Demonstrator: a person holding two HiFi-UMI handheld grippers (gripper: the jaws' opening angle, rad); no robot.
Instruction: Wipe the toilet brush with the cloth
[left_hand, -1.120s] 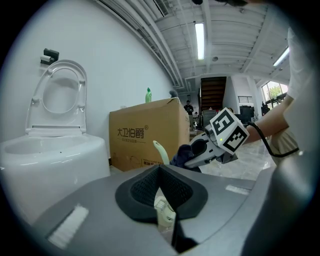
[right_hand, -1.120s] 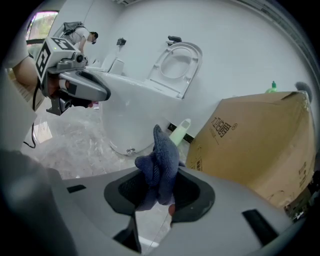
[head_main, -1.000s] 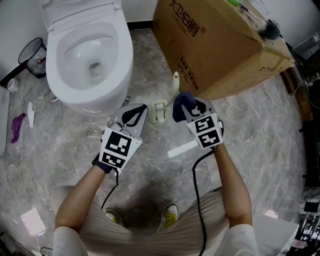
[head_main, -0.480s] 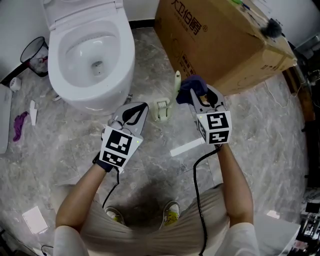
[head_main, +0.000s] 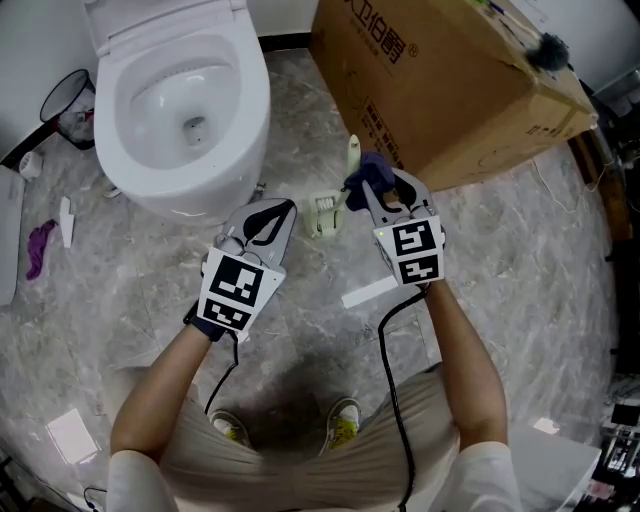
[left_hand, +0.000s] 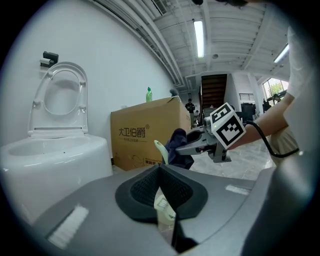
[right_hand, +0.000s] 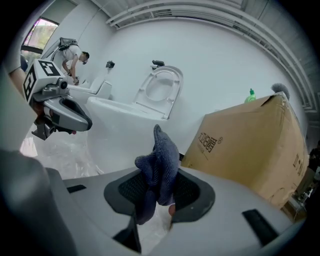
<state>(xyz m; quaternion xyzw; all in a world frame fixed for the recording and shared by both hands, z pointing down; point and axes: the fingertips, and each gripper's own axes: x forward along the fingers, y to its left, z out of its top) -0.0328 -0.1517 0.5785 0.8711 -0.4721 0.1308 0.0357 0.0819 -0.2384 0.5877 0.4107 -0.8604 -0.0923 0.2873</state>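
The pale toilet brush (head_main: 322, 215) stands on the marble floor between toilet and box, its handle (head_main: 353, 155) pointing up. My right gripper (head_main: 368, 190) is shut on a dark blue cloth (head_main: 366, 176), held against the handle's lower part. In the right gripper view the cloth (right_hand: 160, 167) sticks up from the shut jaws. My left gripper (head_main: 280, 214) is shut with nothing in it, just left of the brush and apart from it. In the left gripper view the brush handle (left_hand: 159, 149) shows beyond the jaws, with the cloth (left_hand: 178, 147) beside it.
A white toilet (head_main: 185, 100) with its lid up stands at the far left. A large cardboard box (head_main: 450, 90) lies close on the right. A black bin (head_main: 65, 110), a purple scrap (head_main: 38, 248) and a white strip (head_main: 368, 293) are on the floor.
The right gripper swung right and away with the cloth, then came back left to the brush handle. The left gripper has barely moved.
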